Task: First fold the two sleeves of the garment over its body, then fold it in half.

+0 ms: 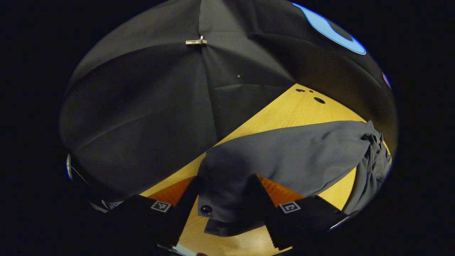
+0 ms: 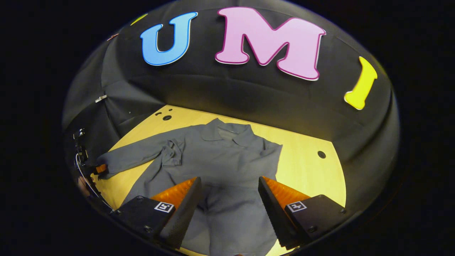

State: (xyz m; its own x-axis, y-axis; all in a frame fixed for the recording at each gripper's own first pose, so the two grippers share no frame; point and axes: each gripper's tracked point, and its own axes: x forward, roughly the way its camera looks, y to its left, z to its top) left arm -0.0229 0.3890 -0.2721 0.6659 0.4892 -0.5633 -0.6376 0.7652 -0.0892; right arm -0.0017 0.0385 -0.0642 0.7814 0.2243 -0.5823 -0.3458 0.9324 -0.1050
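Item 1: grey garment [image 2: 220, 160], lying face-up on the wooden table [image 2: 305, 170], collar toward the booth wall, body spread flat. One sleeve [image 2: 131, 158] stretches out sideways toward the table's edge; the other already seems folded over the body.

Item 2: left gripper [image 1: 227, 199]. Its fingers stand apart around the sleeve cuff [image 1: 220, 209], cloth between them; whether both press on it, I cannot tell. A dark button [image 1: 205, 209] sits on the cuff.

Item 3: right gripper [image 2: 229, 199]. Fingers wide open, hovering over the lower body, holding nothing.

Step in hand, by my judgement: folding the outstretched sleeve over the body. Done well, it calls for a firm pinch on the cuff, a low carry across, and the sleeve laid straight and unwrinkled.

Writing: 2 small square markers on each gripper; no brand or garment label legible.
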